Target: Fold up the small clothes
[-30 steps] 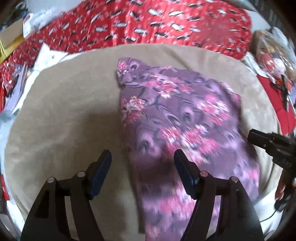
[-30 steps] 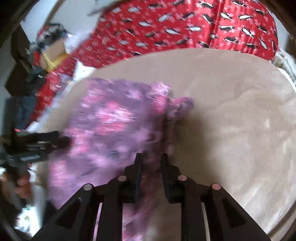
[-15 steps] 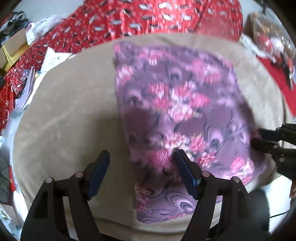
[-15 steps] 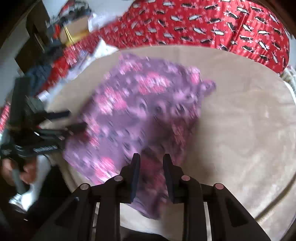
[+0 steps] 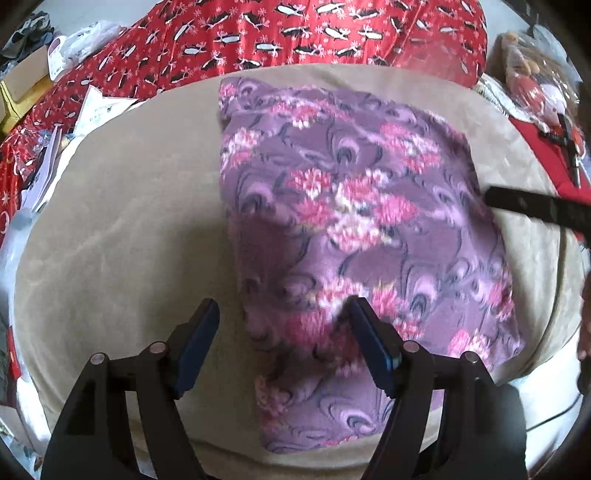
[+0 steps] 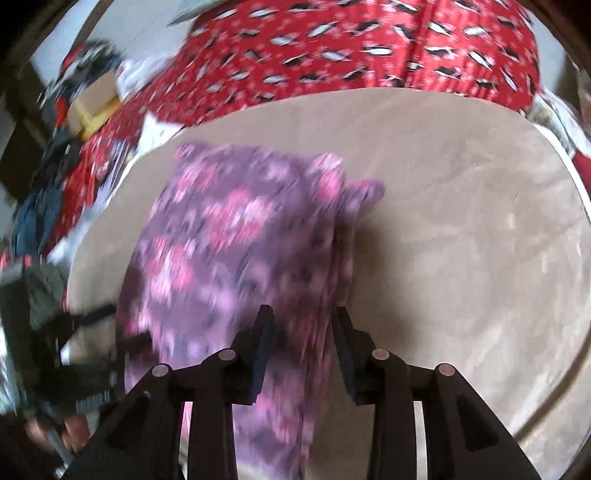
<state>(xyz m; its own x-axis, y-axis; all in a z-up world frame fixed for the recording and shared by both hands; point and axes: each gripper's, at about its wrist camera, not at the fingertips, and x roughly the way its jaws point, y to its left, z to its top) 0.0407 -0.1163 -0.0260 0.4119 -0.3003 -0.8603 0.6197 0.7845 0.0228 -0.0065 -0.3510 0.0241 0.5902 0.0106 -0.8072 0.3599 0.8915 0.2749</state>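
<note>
A purple garment with pink flowers [image 5: 354, 221] lies spread flat on a beige cushion [image 5: 122, 229], its near end hanging over the front edge. My left gripper [image 5: 282, 314] is open and empty above the garment's near left part. My right gripper [image 6: 301, 317] has its jaws parted over the garment's [image 6: 236, 236] right edge and holds nothing; it also shows in the left wrist view [image 5: 535, 205] at the garment's right side. The right wrist view is blurred.
Red patterned fabric [image 5: 295, 33] covers the area behind the cushion. Papers and boxes [image 5: 48, 122] lie at the left. A cluttered red surface with tools [image 5: 565, 136] is at the right. Bare cushion [image 6: 461, 240] lies right of the garment.
The right gripper opened and let go of the garment, which now lies flat. The garment was drawn toward the front edge before that. The left gripper stayed open.
</note>
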